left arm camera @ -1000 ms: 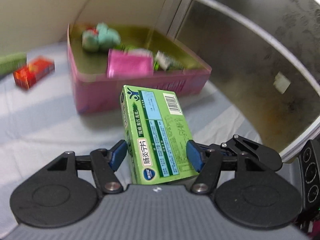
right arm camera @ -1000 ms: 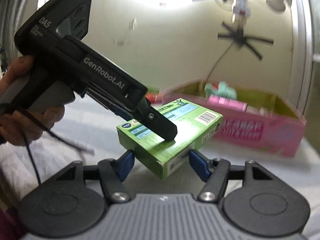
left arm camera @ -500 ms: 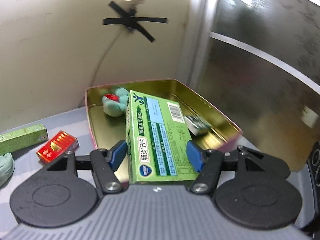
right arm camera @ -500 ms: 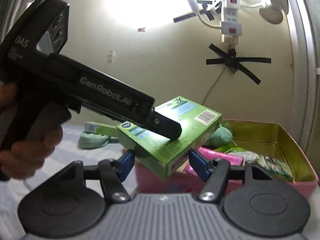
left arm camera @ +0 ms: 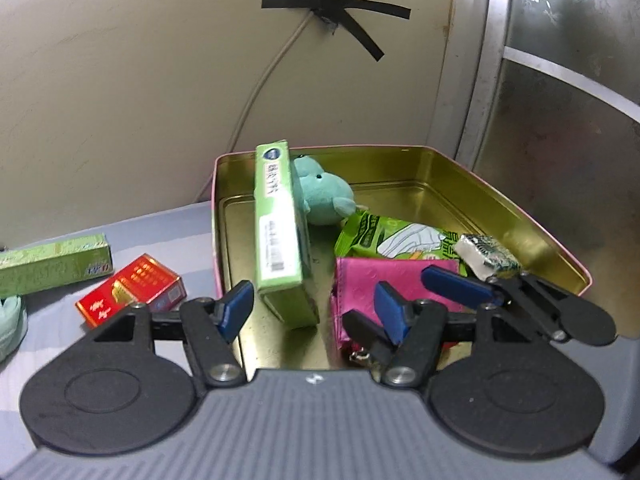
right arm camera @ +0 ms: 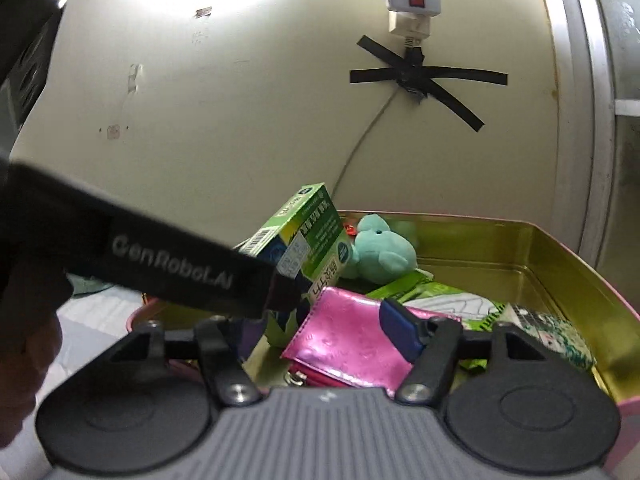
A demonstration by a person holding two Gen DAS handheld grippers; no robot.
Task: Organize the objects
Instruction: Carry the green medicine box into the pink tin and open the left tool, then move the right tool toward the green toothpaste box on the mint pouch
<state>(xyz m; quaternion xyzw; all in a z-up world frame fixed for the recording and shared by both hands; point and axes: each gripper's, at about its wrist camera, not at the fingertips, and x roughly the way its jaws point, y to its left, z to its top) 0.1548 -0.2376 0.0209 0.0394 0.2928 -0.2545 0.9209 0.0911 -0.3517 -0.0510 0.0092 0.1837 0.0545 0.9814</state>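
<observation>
The green medicine box (left arm camera: 280, 236) stands on its long edge inside the pink tin (left arm camera: 520, 216), near the tin's left wall, leaning toward a teal plush toy (left arm camera: 326, 196). It also shows in the right wrist view (right arm camera: 308, 236). My left gripper (left arm camera: 310, 312) is open and empty just behind the box. My right gripper (right arm camera: 320, 320) is open over the tin's front; its left finger is hidden behind the left gripper's black body (right arm camera: 160, 268). A pink wallet (left arm camera: 384, 284), a green packet (left arm camera: 396, 236) and a small wrapped pack (left arm camera: 488, 256) lie in the tin.
Left of the tin, a red box (left arm camera: 132, 292) and a long green box (left arm camera: 52, 264) lie on the pale cloth. A teal item (left arm camera: 10, 320) sits at the far left edge. A wall with a taped cable (left arm camera: 332, 12) stands behind, a metal-framed glass panel (left arm camera: 560, 100) to the right.
Both grippers carried the green box over the tin and let go. It now stands on edge inside the tin, and both grippers are open.
</observation>
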